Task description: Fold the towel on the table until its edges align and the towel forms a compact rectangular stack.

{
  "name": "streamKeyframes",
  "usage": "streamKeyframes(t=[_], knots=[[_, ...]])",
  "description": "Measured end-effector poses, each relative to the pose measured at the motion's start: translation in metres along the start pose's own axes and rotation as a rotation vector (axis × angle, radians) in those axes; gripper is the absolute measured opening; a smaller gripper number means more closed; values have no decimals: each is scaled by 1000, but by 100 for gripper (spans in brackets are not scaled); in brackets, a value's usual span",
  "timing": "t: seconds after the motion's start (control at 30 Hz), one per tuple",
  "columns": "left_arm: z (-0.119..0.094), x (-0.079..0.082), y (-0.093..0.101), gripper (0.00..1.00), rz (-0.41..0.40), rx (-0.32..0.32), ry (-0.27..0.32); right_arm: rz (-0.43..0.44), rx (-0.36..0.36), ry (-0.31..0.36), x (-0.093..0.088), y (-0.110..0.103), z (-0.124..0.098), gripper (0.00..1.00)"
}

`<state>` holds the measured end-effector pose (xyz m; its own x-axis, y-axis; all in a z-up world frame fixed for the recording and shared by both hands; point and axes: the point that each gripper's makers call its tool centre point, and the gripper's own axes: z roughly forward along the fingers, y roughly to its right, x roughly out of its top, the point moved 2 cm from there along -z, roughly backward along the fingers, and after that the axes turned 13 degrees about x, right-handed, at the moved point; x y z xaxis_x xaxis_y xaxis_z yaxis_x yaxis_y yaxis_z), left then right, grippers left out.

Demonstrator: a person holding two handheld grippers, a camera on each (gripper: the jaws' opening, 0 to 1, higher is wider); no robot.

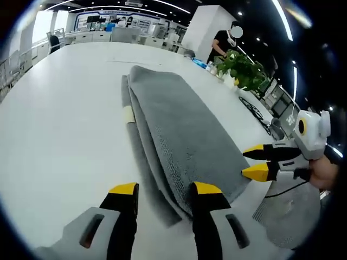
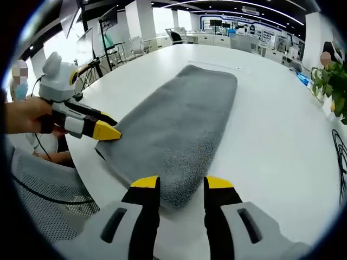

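A grey towel (image 1: 173,124) lies folded into a long strip on the white table (image 1: 65,119), with a pale label (image 1: 128,115) at its left edge. My left gripper (image 1: 165,189) is open at the towel's near end, its right jaw over the cloth. The right gripper (image 1: 252,162) comes in from the right beside the towel's near right corner, jaws apart. In the right gripper view the towel (image 2: 184,114) runs away from me, and my right gripper (image 2: 181,184) stands open around its near end. The left gripper (image 2: 110,124), held by a hand, sits at the towel's left corner.
A potted plant (image 1: 244,67) (image 2: 331,81) stands near the table's far side, with black cables (image 1: 255,108) next to it. A person (image 1: 222,43) stands at the back. A mesh chair (image 1: 287,216) (image 2: 43,184) sits off the table's near edge.
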<state>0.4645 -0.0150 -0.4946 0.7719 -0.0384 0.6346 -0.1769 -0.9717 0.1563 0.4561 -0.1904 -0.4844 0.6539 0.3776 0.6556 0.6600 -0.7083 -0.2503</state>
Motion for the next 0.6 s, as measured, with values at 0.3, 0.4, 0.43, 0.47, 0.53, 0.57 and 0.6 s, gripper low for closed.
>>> streamKeyframes(t=[0.3,0.4,0.43,0.47,0.53,0.57,0.6], knots=[[-4,-10,0,28,-48,15,-31,69,6,9,-8,5,-1,31],[-8,-12,2,27,-62,28,-29,92,9,10,-11,5,-1,32],[-9,-13,3,26,-63,31,-31,102,11,11,-12,5,0,31],[-5,-14,0,25,-65,33,-27,112,14,11,-13,6,1,31],[-4,-14,-2,23,-61,37,-27,129,24,6,-17,5,1,31],[-4,-14,-3,23,-62,37,-28,145,38,-1,-19,4,3,28],[-9,-13,0,22,-81,42,-33,194,72,-5,-22,0,5,25]])
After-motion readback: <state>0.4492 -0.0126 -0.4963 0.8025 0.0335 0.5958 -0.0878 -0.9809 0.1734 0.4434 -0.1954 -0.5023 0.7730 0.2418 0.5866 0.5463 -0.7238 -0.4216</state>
